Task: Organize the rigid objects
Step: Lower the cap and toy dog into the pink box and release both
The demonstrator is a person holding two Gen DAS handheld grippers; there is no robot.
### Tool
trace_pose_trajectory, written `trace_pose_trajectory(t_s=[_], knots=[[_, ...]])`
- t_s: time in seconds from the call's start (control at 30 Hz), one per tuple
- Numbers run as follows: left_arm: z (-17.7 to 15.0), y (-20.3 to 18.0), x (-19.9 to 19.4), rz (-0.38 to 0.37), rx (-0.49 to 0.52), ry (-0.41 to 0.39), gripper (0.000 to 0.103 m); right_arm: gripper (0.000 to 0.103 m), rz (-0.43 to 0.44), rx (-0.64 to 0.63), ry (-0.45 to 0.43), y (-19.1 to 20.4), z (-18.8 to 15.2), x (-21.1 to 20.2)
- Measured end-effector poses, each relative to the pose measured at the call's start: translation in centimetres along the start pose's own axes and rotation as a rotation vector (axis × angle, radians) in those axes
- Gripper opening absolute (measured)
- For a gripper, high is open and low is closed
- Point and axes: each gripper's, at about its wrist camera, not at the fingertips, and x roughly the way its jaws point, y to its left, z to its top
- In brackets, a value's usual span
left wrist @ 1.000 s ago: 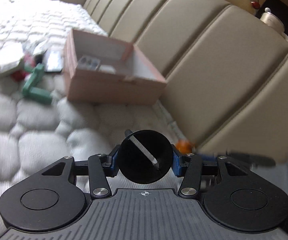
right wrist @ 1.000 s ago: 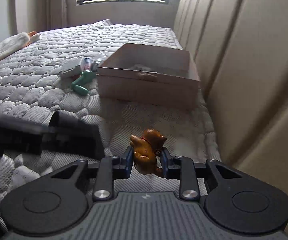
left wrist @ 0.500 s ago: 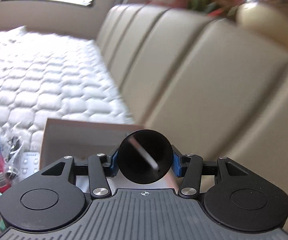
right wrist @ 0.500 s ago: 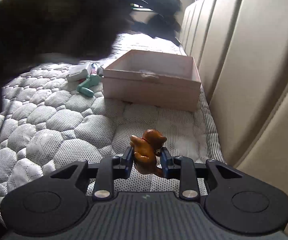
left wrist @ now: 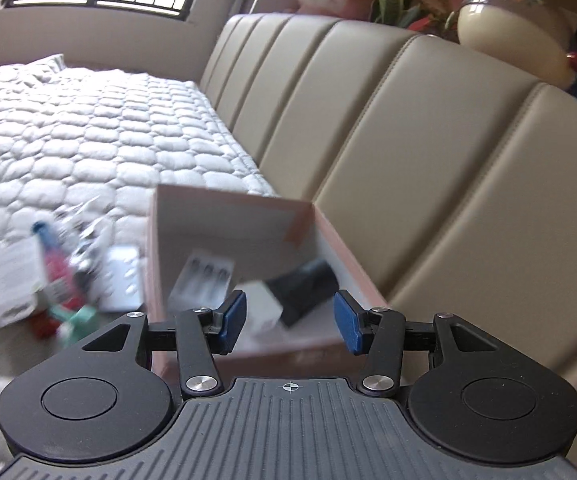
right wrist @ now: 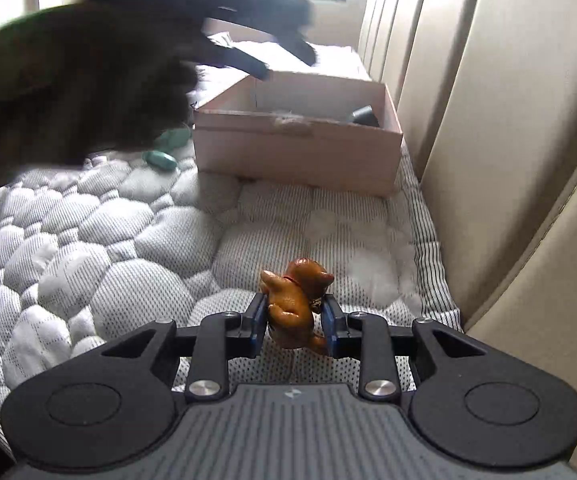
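Note:
The pink cardboard box (left wrist: 352, 258) lies on the quilted bed against the padded headboard. Just above its near edge hovers my left gripper (left wrist: 290, 316), open, with nothing between its blue pads (left wrist: 234, 314). Inside the box lie a black cylinder (left wrist: 304, 286), a white block (left wrist: 262, 312) and a clear blister pack (left wrist: 204, 280). In the right wrist view the box (right wrist: 296, 156) stands farther up the bed, the cylinder (right wrist: 362, 114) showing over its rim. My right gripper (right wrist: 294, 322) is shut on a brown dog figurine (right wrist: 294, 300), low over the mattress.
Left of the box a loose pile holds a green part (left wrist: 78, 318), a red item (left wrist: 58, 276) and white packets (left wrist: 122, 280). A dark, blurred sleeve and the left gripper (right wrist: 88, 80) reach over the box. The beige headboard (right wrist: 488, 120) runs along the right.
The black cylinder that sat between the left gripper's pads now lies in the box, and those pads are empty. The left hand swung up over the box. The right gripper stayed put.

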Motion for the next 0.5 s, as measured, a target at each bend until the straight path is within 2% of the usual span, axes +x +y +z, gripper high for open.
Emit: trace_pose_trajectory(t_s=[0.1, 0.2, 0.33, 0.43, 0.47, 0.5], knots=[[-2.8, 2.7, -2.9, 0.008, -0.060, 0.008, 0.053, 0.028, 0.002, 0.011, 0.008, -0.3, 0.9, 0.0], [-5.6, 5.5, -5.3, 0.022, -0.120, 0.030, 0.053, 0.028, 0.008, 0.042, -0.031, -0.9, 3.8, -0.2], [-7.8, 7.1, -8.1, 0.065, -0.090, 0.038, 0.053, 0.028, 0.000, 0.125, -0.115, -2.1, 10.0, 0.6], [-7.8, 8.8, -9.3, 0.071, -0.128, 0.030, 0.053, 0.028, 0.031, 0.233, -0.169, -3.0, 15.4, 2.5], [-7.7, 9.2, -9.7, 0.084, -0.134, 0.027, 0.053, 0.032, 0.036, 0.249, -0.188, -3.1, 17.0, 3.3], [-7.6, 9.6, -9.8, 0.095, -0.133, 0.025, 0.053, 0.050, 0.029, 0.258, -0.204, -3.2, 18.6, 4.3]])
